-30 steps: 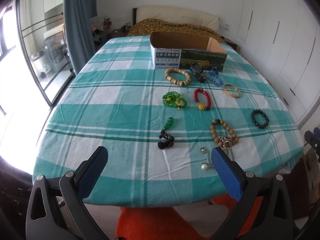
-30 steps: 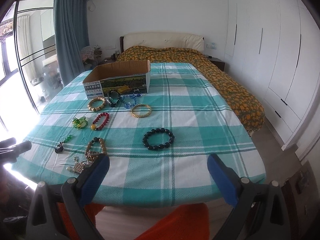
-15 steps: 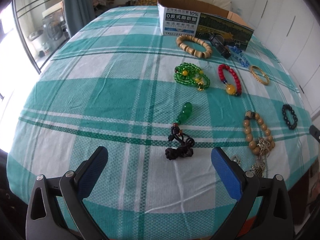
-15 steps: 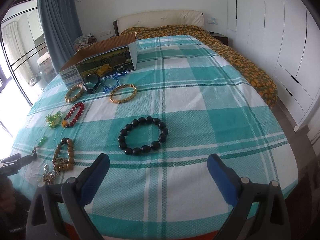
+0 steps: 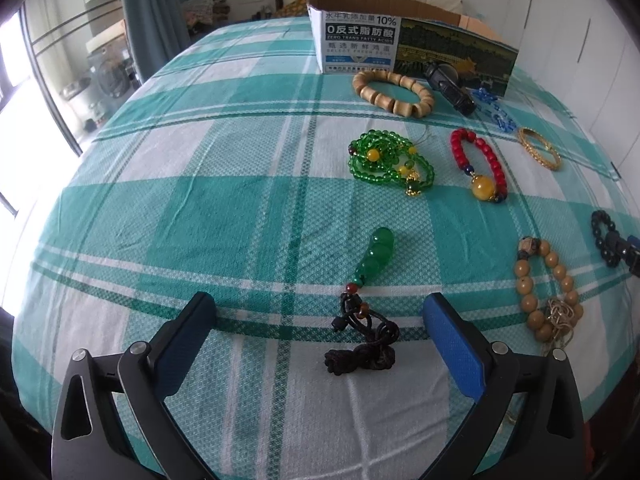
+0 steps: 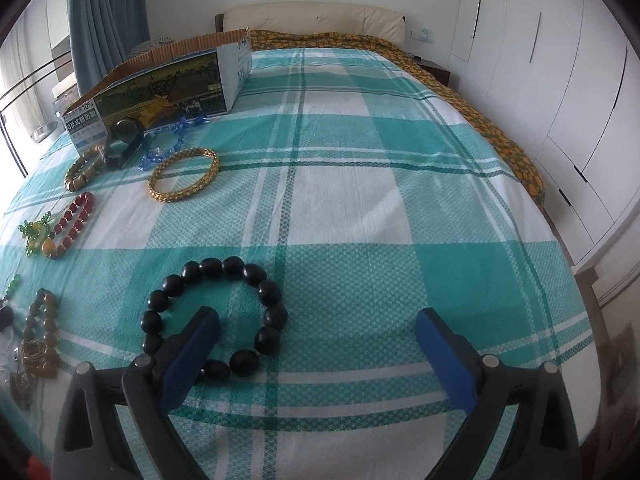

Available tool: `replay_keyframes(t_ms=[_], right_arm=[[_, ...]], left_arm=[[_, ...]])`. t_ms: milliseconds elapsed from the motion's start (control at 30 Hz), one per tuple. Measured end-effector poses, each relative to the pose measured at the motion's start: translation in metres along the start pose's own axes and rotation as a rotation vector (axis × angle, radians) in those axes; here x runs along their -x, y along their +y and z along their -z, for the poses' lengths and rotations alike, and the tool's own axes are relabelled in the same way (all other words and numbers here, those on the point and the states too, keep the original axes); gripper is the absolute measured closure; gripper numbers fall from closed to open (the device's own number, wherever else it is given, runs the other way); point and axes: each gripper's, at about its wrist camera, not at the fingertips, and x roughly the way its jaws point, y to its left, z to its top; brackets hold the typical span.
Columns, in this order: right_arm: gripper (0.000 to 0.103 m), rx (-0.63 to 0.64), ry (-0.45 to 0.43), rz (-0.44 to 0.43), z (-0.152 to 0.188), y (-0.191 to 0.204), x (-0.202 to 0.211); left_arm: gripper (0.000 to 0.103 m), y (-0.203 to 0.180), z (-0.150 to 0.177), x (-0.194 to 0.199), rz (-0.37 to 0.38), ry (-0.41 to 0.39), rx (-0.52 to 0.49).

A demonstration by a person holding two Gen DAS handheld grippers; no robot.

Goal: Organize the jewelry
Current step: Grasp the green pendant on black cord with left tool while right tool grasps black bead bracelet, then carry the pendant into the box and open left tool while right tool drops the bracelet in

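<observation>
Left gripper [image 5: 320,316] spread wide, nothing between its jaws but the dark knotted cord [image 5: 362,346] of the green gourd pendant [image 5: 377,254], which lies on the teal checked cloth [image 5: 200,200] pointing away. Right gripper [image 6: 316,332] just as wide, its left finger over the near side of the black bead bracelet [image 6: 216,316], gripping nothing. Further out: tan bead bracelet [image 5: 546,288] to the right, green bead strand [image 5: 390,160] and red bracelet [image 5: 480,166] mid-cloth, gold bangle [image 6: 184,174] beyond, and the open cardboard box [image 5: 412,46] at the far end
</observation>
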Motion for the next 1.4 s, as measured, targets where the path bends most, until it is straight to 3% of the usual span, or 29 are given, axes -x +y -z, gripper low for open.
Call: replay_keyframes(t_ms=[333, 400, 433, 467, 500, 533, 567, 733, 900, 1167, 1400], right_arm=[[0.003, -0.005, 0.044, 0.008, -0.001, -0.001, 0.001], [0.005, -0.005, 0.048, 0.007, -0.001, 0.001, 0.002], [0.015, 0.001, 0.035, 0.001, 0.000, 0.002, 0.005], [0.025, 0.012, 0.016, -0.004, 0.001, 0.004, 0.010], [0.054, 0.022, 0.007, -0.009, 0.002, 0.007, 0.013], [0.081, 0.028, 0.006, -0.013, 0.003, 0.009, 0.015], [0.091, 0.028, 0.004, -0.016, 0.004, 0.011, 0.016], [0.092, -0.035, -0.025, -0.111, 0.009, 0.010, 0.024], [0.092, -0.055, -0.087, -0.160, 0.000, 0.010, 0.046], [0.092, -0.013, -0.172, -0.226, -0.041, 0.020, 0.090], [0.092, 0.048, -0.216, -0.300, -0.093, 0.038, 0.115]], left_arm=[[0.000, 0.001, -0.001, 0.002, 0.005, 0.087, -0.021], [0.005, 0.000, 0.001, 0.004, 0.014, 0.076, -0.025], [0.020, -0.001, 0.001, 0.008, 0.017, 0.051, -0.029], [0.044, -0.002, 0.002, 0.012, 0.023, 0.029, -0.033], [0.059, -0.003, 0.003, 0.015, 0.033, 0.015, -0.039], [0.094, -0.004, 0.003, 0.016, 0.049, 0.009, -0.044], [0.096, -0.004, 0.002, 0.016, 0.071, 0.008, -0.038], [0.097, 0.007, -0.001, 0.019, 0.133, -0.028, 0.041], [0.097, 0.009, -0.014, 0.042, 0.153, -0.100, 0.045], [0.097, 0.001, -0.061, 0.076, 0.212, -0.175, -0.016], [0.097, -0.008, -0.118, 0.099, 0.163, -0.270, -0.087]])
